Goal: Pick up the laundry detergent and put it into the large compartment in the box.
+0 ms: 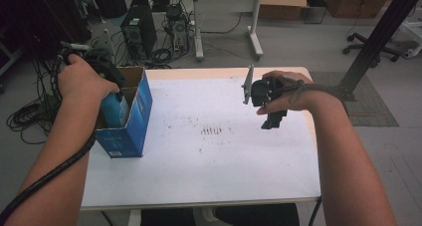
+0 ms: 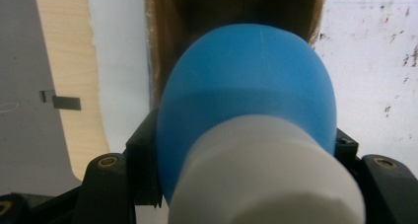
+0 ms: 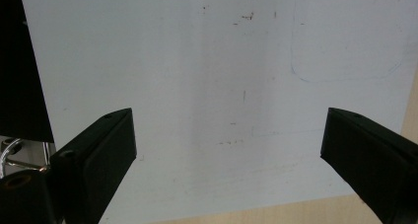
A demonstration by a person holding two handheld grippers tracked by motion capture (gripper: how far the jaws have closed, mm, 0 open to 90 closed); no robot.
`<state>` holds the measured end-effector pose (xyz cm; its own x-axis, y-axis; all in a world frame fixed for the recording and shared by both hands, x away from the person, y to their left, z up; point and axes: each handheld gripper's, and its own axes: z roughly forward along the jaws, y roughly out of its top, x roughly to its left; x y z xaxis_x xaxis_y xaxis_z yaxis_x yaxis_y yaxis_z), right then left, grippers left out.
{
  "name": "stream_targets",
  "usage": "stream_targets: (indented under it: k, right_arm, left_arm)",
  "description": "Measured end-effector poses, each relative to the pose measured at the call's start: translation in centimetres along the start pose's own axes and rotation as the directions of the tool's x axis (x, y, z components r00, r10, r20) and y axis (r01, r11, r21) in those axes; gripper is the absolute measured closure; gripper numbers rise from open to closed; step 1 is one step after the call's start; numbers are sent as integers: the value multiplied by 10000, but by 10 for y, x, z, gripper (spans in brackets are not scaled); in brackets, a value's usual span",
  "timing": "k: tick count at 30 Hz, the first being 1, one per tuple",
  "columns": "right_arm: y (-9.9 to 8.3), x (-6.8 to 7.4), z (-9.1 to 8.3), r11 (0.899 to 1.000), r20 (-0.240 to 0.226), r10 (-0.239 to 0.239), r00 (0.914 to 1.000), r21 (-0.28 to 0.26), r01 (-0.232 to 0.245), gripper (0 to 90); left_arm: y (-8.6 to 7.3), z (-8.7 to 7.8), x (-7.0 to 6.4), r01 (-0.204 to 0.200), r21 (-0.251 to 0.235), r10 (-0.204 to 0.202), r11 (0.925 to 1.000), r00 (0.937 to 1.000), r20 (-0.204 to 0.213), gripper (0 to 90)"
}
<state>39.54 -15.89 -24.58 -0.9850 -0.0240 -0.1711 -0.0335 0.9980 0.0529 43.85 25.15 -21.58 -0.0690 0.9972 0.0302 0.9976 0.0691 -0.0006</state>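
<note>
A blue bulb-shaped object with a white cap (image 2: pixel 246 100) sits between the jaws of my left gripper (image 2: pixel 244 150), which is shut on it. It hangs over the open top of a blue cardboard box (image 1: pixel 134 119), whose brown inside (image 2: pixel 236 7) lies just beyond the bulb. In the high view the person's left hand covers most of the left gripper (image 1: pixel 107 74) above the box, and the pale blue object (image 1: pixel 113 110) shows at the box mouth. My right gripper (image 1: pixel 272 117) is held over the table's right side, open (image 3: pixel 226 145), with nothing between its fingers.
The white table top (image 1: pixel 209 171) carries small brown marks at its middle. The box stands at the left edge. On the floor beyond are a computer tower (image 1: pixel 138 32), cables, a desk (image 1: pixel 226 2), an office chair (image 1: pixel 378 49) and a slanted black post (image 1: pixel 378 37).
</note>
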Motion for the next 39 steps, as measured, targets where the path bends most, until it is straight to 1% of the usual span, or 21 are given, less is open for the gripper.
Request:
stream_targets:
  k: [6, 8, 14, 18, 24, 29, 39]
  right_arm:
    - [-1, 0, 2, 10000, -28, 21, 10000, 1, -21, 67]
    - [-1, -1, 1, 10000, 6, 22, 10000, -90, -22, 66]
    - [2, 0, 1, 9999, 32, -61, 10000, -102, 61, 67]
    - [2, 0, 1, 10000, 40, -53, 10000, -84, 53, 67]
    - [2, 0, 1, 10000, 50, -60, 10000, -68, 60, 68]
    - [3, 0, 2, 10000, 48, -73, 10000, -59, 74, 67]
    - [5, 1, 3, 9998, 49, -163, 9999, -66, 163, 68]
  left_arm:
    - [-2, 7, 3, 8, -92, -8, 10000, 10000, 35, 375]
    - [-2, 10, 3, 9, -113, -9, 9999, 10000, 26, 375]
    - [-3, 25, 2, -88, -91, 89, 9999, 10000, 30, 375]
    - [-3, 35, 4, -78, -77, 78, 9999, 9999, 102, 375]
    - [-3, 48, 5, -94, -145, 95, 9999, 9999, 66, 375]
    - [-3, 55, 6, -95, -196, 97, 9998, 9999, 103, 375]
    - [-4, 66, 5, -175, -48, 175, 9998, 9998, 88, 375]
